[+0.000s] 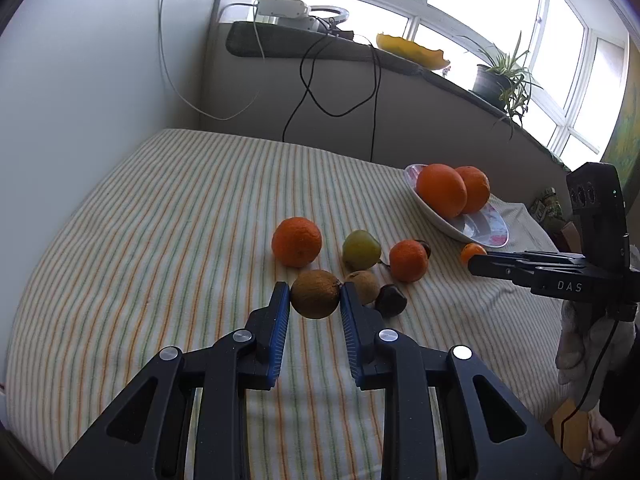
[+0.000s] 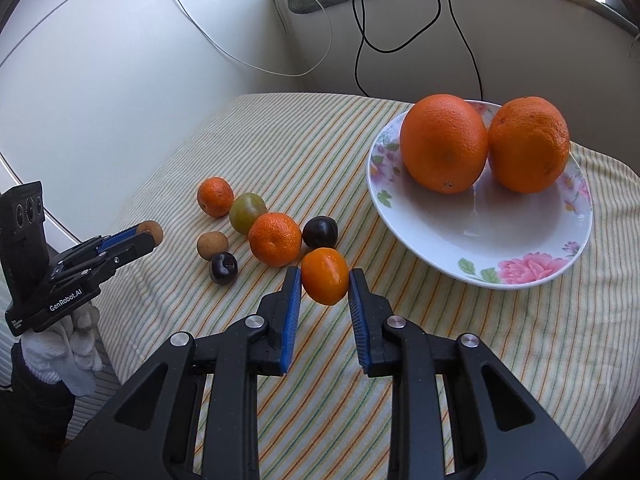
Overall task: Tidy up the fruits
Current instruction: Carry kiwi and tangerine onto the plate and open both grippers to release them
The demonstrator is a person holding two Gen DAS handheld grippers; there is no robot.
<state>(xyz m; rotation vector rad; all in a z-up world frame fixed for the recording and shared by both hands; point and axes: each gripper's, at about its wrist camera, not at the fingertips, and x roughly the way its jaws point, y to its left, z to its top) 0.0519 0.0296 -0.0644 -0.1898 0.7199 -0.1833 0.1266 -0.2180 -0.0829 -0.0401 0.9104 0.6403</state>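
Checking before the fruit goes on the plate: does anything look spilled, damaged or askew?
Nothing stands out. The floral plate sits level with two oranges; loose fruit lies whole on the striped cloth; each tool grips one small fruit cleanly.

The left wrist view looks down along its own fingers from close above the cream striped tablecloth [image 1: 160, 216], facing the window; the right wrist view looks down likewise, nearer the white floral plate [image 2: 472, 240]; both share the loose fruit cluster and plate.
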